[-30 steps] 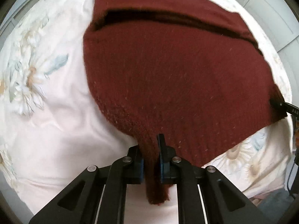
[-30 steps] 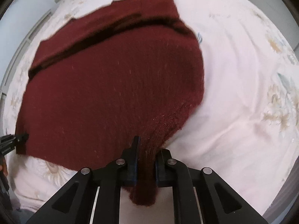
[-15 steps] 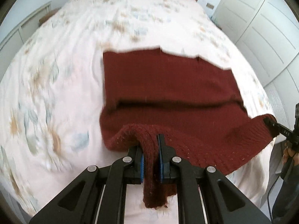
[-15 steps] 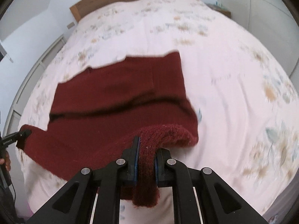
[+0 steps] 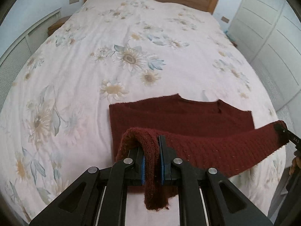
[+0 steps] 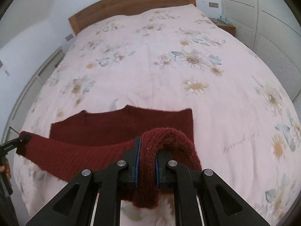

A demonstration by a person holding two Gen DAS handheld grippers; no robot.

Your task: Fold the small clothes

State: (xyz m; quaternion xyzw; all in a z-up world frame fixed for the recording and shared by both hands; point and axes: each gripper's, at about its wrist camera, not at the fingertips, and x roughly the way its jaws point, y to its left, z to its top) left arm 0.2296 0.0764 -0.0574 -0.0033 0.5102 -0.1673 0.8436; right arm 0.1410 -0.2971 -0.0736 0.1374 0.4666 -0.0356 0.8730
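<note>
Both tools were clamped on the near hem of the maroon knit sweater. The left tool had its pads closed on a bunched corner of knit, a tuft hanging below the jaws. The right tool was closed likewise on the opposite corner.

The hem ran as a raised band between the two tools, its long axis left to right across my view, sagging slightly in the middle. The rest of the sweater lay flat on the floral bedspread, directly ahead of both tools, toward the wooden headboard. Its far edge, with the neckline notch, sat farthest from me.

Neither hand was nearer; each held its own corner at about equal height. My judgement: the fold turns on carrying the hem straight forward over the flat part to meet that far edge, both tools keeping level so the band does not skew.
</note>
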